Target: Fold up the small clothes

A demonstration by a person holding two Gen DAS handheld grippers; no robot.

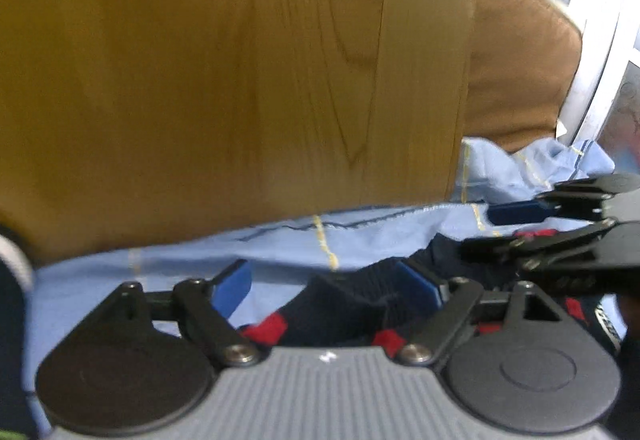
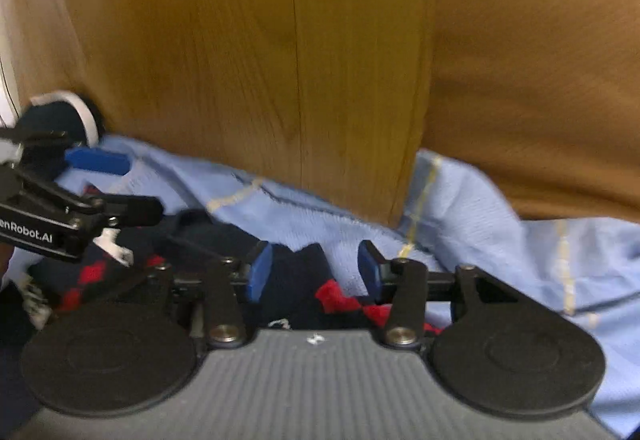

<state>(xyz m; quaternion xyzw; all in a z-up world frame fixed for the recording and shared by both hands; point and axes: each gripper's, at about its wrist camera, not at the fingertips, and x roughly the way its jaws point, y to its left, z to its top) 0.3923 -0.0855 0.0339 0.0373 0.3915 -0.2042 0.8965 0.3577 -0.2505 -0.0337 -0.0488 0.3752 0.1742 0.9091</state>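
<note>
Nearest the cameras lies a navy sock with red diamonds (image 1: 352,312), bunched on a light blue cloth (image 1: 180,264). The left gripper (image 1: 332,286) stands over the sock with its blue pads apart; the sock sits between them, unpinched. Just right of the sock, the right gripper (image 2: 316,270) also has its pads apart around a fold of sock, not pressing it. Beyond the sock the cloth runs up against a wooden panel (image 1: 240,60), with a brown cushion (image 2: 540,80) farther right. Risk: the released sock looks loosely heaped, so its fold may spring open, or a pad may snag the knit while pulling away.
</note>
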